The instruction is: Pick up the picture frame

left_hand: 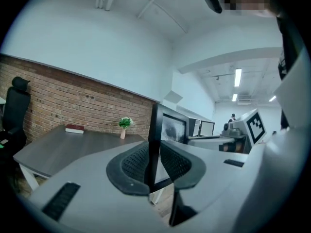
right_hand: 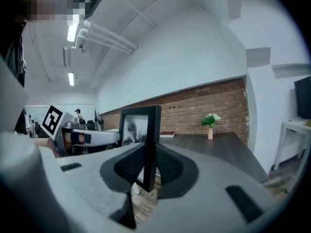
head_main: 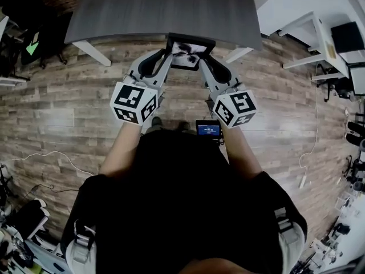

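The biggest thing in the shot was the one dark grey worktop (head_main: 159, 10), and the picture frame (head_main: 188, 51) wasn't resting on it. It hung upright in the air just off the near edge, with the wood floor (head_main: 68, 113) showing underneath. There was only one frame, and it looked like the pick-up part was basically done. It was being carried two-handed. The left hand-held gripper (head_main: 161, 60) was clamped on the frame's left side bar and the right hand-held gripper (head_main: 209, 66) was pinched shut on the right one. So that's two grippers, each with its own marker cube (head_main: 134, 101). Gripping both sides probably kept the frame from swinging or tipping, since each set of pads only had a thin black edge to bite on. Way back on the worktop sat one little potted plant (left_hand: 125, 124) and one red book (left_hand: 75, 128), both well away from the action.
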The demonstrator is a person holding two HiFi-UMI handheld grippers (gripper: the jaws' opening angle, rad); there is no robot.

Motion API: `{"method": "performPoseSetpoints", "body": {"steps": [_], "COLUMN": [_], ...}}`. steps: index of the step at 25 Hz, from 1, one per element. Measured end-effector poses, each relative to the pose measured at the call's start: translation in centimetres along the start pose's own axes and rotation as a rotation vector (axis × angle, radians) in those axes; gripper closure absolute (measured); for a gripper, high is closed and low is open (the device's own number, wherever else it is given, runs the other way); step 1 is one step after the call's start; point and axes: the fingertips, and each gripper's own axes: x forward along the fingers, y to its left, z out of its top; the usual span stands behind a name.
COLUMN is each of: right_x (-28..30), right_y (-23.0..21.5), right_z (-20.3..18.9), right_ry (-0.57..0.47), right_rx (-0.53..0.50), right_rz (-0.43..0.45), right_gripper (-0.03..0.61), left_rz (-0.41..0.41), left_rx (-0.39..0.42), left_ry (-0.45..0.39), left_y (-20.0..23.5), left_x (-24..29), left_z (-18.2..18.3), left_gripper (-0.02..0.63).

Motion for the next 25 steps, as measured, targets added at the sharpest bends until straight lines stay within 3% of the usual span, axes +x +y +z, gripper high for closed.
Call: {"method": "performPoseSetpoints", "body": {"steps": [12, 25], "right_x": [-6.3, -9.3], "right_y": [-6.0, -9.2], "right_z": [0.9, 1.2], "right_ry": [-0.075, -0.110], "right_rx": [0.013, 0.027], "right_rz": [-0.027, -0.006], "right_gripper": [0.508, 0.508], "left_rz": [-0.025, -0.023], "left_rx": [0.037, 0.057], "left_ry": [0.038, 0.050], "left_y": [-8.1, -12.0], "left_x": [3.6, 5.7], "left_z": [-1.1, -1.2], "left_gripper": [0.546, 0.546]}}
